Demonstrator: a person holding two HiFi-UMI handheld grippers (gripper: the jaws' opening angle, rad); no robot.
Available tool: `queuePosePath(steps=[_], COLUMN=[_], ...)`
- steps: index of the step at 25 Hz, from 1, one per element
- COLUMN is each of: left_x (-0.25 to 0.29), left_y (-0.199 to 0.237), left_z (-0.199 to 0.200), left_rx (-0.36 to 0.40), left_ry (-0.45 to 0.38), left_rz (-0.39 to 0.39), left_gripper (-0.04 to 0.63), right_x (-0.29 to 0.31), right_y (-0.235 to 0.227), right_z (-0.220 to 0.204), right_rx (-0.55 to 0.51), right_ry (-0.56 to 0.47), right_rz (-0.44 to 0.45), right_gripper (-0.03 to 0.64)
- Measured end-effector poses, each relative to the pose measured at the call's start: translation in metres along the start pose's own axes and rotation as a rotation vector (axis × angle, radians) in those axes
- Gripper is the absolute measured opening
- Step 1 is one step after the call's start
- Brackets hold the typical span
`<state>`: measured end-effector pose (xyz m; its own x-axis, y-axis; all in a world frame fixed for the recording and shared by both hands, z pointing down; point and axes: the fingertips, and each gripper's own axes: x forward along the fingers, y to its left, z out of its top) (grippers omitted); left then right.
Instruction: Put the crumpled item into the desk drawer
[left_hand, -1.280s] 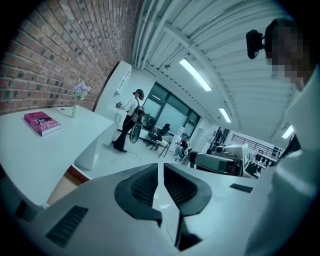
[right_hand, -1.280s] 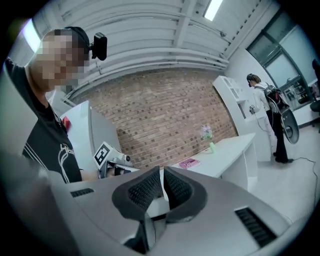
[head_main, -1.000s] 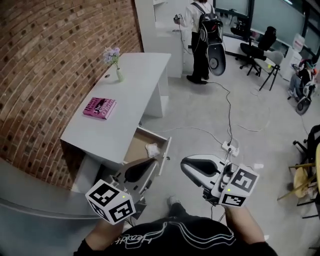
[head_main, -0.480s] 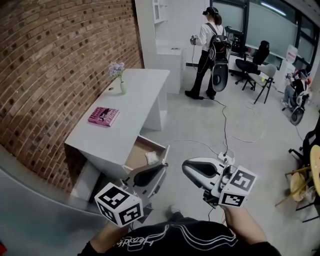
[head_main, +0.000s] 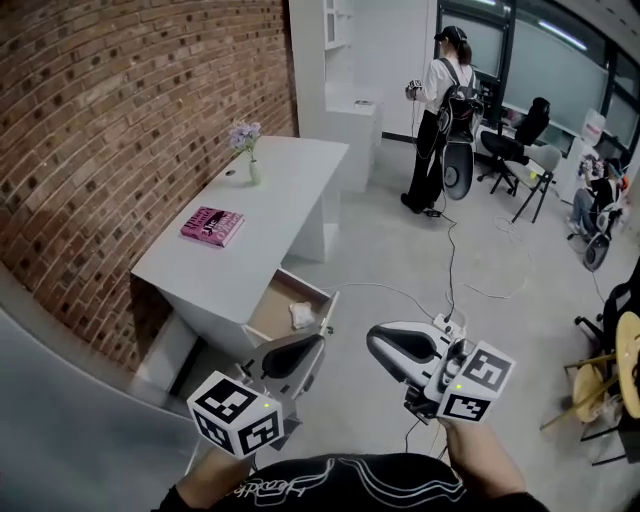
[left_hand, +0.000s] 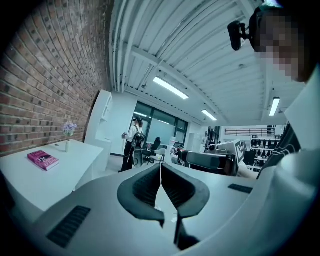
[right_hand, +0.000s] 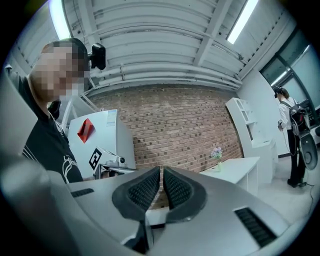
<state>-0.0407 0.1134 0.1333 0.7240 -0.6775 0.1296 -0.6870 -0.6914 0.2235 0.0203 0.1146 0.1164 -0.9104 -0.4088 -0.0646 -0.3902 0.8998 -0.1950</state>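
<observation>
We hold both grippers low in front of us, short of the desk. The left gripper has its pads pressed together on nothing, as the left gripper view shows. The right gripper is closed to a hairline slit and is also empty.

The crumpled item lies inside the drawer, which stands pulled out just as it did a second ago, and the white wad has not shifted. Neither gripper has changed its jaws since then. Our head view has tipped up, so more of the room shows. The person at the back now stands farther right. The pink book and the flower vase rest on the desk as before.
</observation>
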Motion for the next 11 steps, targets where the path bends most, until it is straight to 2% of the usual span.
queuePosePath(steps=[5, 11], left_x=[0.021, 0.043], left_y=[-0.010, -0.031], left_z=[0.004, 0.011], left_rx=[-0.019, 0.002], left_ry=[0.004, 0.002], left_rz=[0.021, 0.020], left_gripper=[0.025, 0.025], right_x=[-0.017, -0.036], right_y=[-0.028, -0.036], right_z=[0.001, 0.008], right_rx=[0.045, 0.027], right_ry=[-0.006, -0.001], right_rz=[-0.003, -0.013], right_gripper=[0.052, 0.052])
